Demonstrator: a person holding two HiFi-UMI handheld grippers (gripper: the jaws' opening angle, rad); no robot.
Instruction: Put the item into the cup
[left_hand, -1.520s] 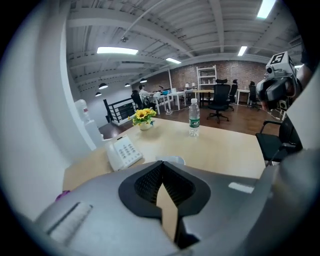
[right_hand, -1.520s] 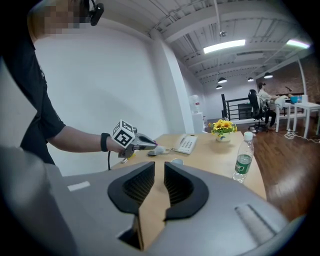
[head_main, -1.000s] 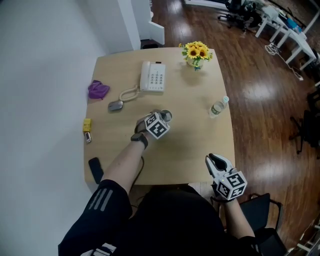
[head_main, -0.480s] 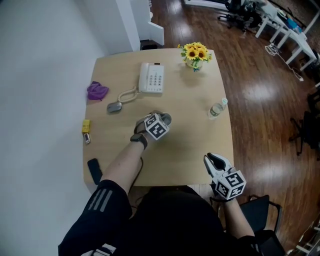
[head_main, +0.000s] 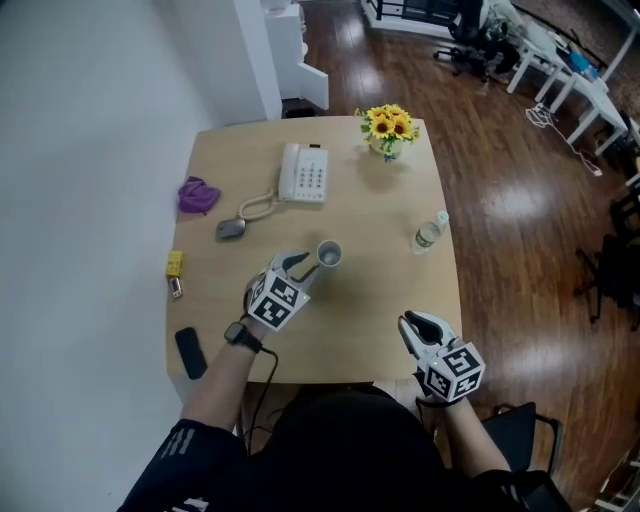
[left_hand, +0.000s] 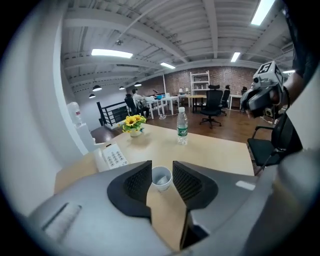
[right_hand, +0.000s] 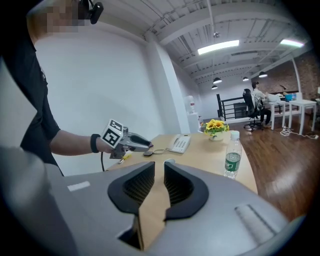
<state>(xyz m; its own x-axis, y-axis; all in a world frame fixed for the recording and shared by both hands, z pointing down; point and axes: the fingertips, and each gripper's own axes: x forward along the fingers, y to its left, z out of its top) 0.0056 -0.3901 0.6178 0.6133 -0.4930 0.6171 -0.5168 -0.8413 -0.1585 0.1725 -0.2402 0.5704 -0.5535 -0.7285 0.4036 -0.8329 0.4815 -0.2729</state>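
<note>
Left claw (head_main: 298, 265) hangs just short of the white cup (head_main: 329, 254) on the desk (head_main: 370, 290), its jaws having just been opening and now apart with nothing pinched between them, while a small pale item (left_hand: 161, 179) appears to lie inside the cup. A clean retreat looks like the job in hand: keep the jaws spread and draw up and back from the rim so the light cup is not tipped (the right claw (head_main: 415, 325), jaws slightly apart and empty, waits at the desk's near edge).
</note>
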